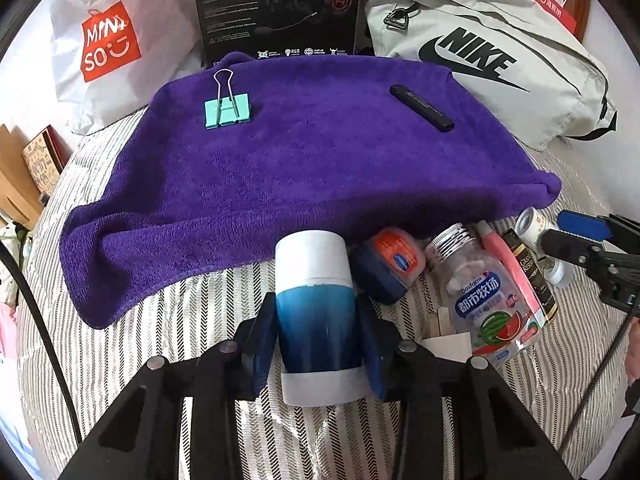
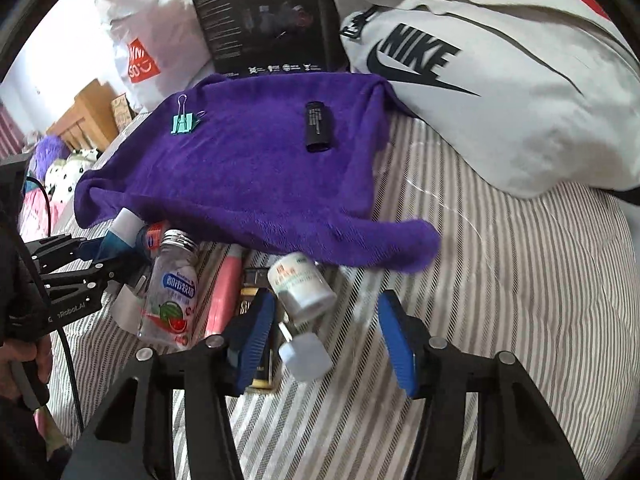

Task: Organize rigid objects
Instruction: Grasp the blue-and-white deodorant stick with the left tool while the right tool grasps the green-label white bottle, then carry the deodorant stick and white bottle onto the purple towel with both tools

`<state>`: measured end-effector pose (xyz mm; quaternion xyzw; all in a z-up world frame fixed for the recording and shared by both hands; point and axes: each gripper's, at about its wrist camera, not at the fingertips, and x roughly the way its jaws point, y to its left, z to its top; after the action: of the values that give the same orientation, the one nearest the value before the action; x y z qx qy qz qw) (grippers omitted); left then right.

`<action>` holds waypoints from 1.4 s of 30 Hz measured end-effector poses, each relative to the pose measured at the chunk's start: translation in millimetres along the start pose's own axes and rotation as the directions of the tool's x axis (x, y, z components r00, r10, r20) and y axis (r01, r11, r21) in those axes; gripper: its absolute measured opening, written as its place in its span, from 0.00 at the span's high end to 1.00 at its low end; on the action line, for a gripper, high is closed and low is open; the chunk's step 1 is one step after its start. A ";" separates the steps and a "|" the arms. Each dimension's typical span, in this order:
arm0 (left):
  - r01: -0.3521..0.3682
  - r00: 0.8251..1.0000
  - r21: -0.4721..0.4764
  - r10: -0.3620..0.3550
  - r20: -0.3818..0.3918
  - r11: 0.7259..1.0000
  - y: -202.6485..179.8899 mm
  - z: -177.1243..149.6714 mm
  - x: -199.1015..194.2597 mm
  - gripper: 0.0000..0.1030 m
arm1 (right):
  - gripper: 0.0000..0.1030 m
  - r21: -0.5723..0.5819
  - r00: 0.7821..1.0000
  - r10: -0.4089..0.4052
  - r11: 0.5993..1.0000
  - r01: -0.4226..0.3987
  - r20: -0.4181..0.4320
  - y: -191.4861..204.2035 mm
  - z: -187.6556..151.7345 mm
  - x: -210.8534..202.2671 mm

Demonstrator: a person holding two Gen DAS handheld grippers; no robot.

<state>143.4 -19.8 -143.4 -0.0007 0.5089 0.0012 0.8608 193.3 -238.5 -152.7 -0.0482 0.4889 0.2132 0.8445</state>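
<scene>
My left gripper [image 1: 316, 312] is shut on a blue and white cylinder [image 1: 314, 276], which lies on the striped bedding just in front of a purple towel [image 1: 304, 160]. A teal binder clip [image 1: 228, 110] and a black stick [image 1: 422, 108] rest on the towel. Right of the cylinder lie a small blue jar with an orange lid [image 1: 390, 268], a clear candy bottle [image 1: 488, 300], a pink tube [image 1: 508, 272] and a dark bottle [image 1: 536, 276]. My right gripper [image 2: 326, 304] is open around a small white bottle [image 2: 302, 284]. Its left pad is close to the bottle and its right pad stands well apart.
A grey Nike bag [image 1: 488, 60] sits at the back right, a black box [image 1: 280, 4] at the back middle and a white Miniso bag [image 1: 108, 40] at the back left. Striped bedding [image 2: 500, 280] stretches to the right of the towel. A hand [image 2: 24, 364] grips the left tool's handle.
</scene>
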 end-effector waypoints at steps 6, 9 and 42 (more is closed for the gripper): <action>0.015 1.000 -0.009 -0.015 -0.004 1.000 3.0 -0.2 -0.7 0.65 | 0.65 -0.022 0.999 0.037 0.999 -0.037 -0.024 4.3 5.0 12.6; 0.015 1.000 -0.006 -0.015 0.000 1.000 2.3 -0.3 -0.2 0.65 | 0.71 -0.022 0.999 0.041 0.999 -0.042 -0.030 6.4 5.9 17.6; 0.060 0.998 -0.074 -0.058 0.028 0.996 37.1 -17.9 -21.7 0.67 | 0.71 0.054 0.999 0.033 0.998 -0.031 -0.034 -4.4 -14.5 -9.7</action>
<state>117.2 17.2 -133.1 -0.0477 0.4972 -0.0051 0.8663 179.2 -249.7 -152.6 -0.0213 0.5097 0.2128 0.8333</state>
